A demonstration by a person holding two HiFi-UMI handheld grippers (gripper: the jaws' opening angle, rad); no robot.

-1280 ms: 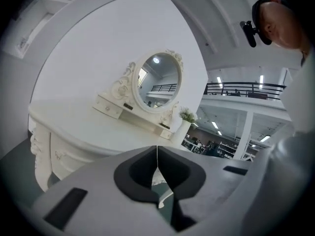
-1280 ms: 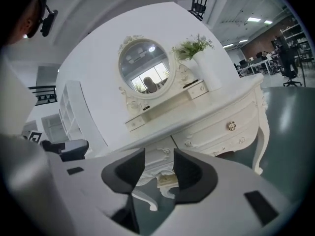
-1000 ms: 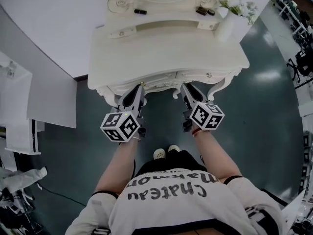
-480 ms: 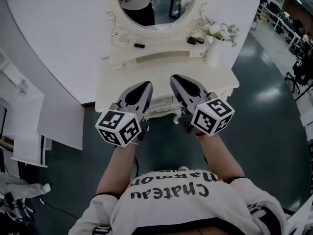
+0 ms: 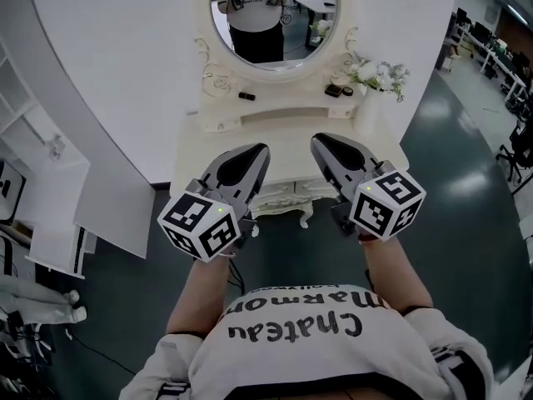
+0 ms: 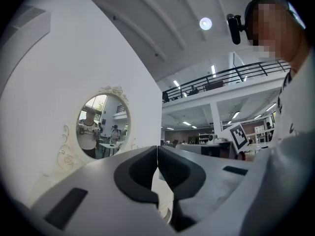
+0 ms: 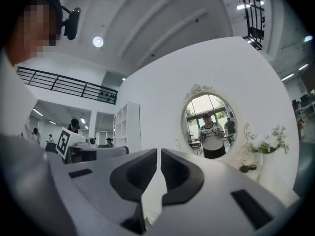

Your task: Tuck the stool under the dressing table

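Two empty grippers are hovering over the table's (image 5: 291, 152) near edge: left gripper (image 5: 260, 149) clenched, right gripper (image 5: 321, 139) with jaws just closing. No stool is showing, seemingly tucked; next comes checking.

The middle of the tabletop (image 5: 287, 144) gives open room from its near edge to the low ledge (image 5: 283, 117) at the far side. A vase (image 5: 366, 113) of flowers (image 5: 376, 75) blocks the far right corner. The mirror (image 5: 272, 23) and wall (image 5: 125, 73) close the far side. Shelves (image 5: 50, 198) crowd the left, and the floor (image 5: 466, 207) to the right lies open.
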